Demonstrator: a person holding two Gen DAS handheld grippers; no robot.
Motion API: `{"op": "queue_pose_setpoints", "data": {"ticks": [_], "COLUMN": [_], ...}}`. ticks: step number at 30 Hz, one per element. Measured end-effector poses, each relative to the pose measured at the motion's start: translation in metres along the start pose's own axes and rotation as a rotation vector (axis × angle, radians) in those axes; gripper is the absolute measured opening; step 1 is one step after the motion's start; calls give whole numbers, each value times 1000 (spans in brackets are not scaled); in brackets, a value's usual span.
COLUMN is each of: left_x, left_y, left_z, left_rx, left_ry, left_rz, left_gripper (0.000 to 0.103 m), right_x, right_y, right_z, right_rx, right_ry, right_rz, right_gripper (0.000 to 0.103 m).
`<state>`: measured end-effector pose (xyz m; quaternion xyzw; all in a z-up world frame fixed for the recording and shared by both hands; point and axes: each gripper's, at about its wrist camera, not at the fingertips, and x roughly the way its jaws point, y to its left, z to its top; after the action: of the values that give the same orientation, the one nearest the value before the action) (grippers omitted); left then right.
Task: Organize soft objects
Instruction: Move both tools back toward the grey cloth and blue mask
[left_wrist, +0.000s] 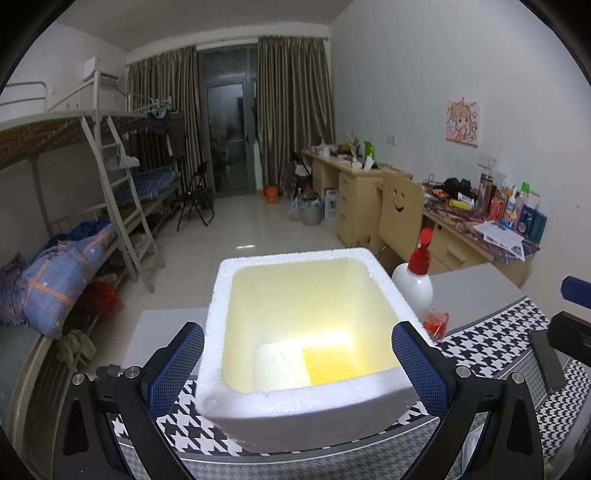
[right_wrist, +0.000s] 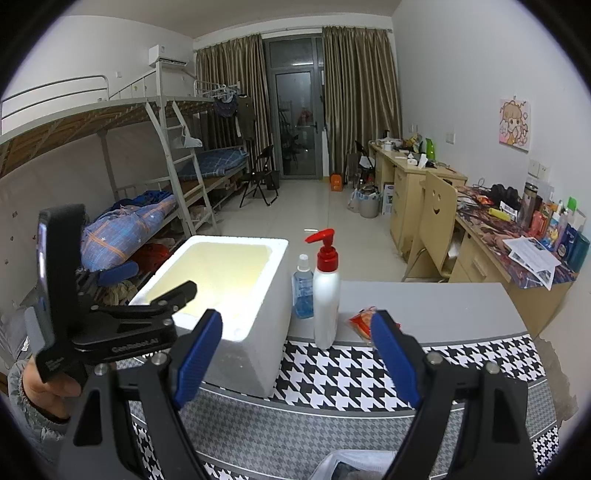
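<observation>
A white foam box stands on the houndstooth cloth; it also shows in the right wrist view. Inside lie a white soft block and a yellow sponge-like piece. My left gripper is open and empty, its jaws spread to either side of the box's near part. In the right wrist view the left gripper hovers over the box rim. My right gripper is open and empty above the cloth, right of the box. A red-orange soft packet lies behind its right finger; it also shows in the left wrist view.
A white pump bottle with a red top and a small blue bottle stand right of the box on the grey table. The houndstooth cloth covers the near edge. A clear bag lies at the bottom. Bunk beds and desks stand behind.
</observation>
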<state>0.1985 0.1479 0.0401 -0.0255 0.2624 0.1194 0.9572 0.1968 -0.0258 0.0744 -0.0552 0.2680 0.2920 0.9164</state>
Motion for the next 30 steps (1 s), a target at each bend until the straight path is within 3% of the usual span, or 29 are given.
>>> {"op": "queue_pose_setpoints", "data": {"ticks": [18, 23, 30], "left_x": [-74, -85, -95], "left_y": [-16, -20, -30], "left_z": [-10, -16, -25], "left_rx": [23, 28, 49], "left_ry": [-112, -125, -136], "left_rz": [-44, -52, -41], "left_gripper": [102, 102, 102], "right_x": [-46, -53, -66], "right_y": [12, 9, 4], "right_z": [-15, -21, -30], "right_rx": [-15, -12, 4], "right_ry": [-47, -58, -86], "right_rz": [-20, -59, -106], "right_gripper": [86, 86, 94]}}
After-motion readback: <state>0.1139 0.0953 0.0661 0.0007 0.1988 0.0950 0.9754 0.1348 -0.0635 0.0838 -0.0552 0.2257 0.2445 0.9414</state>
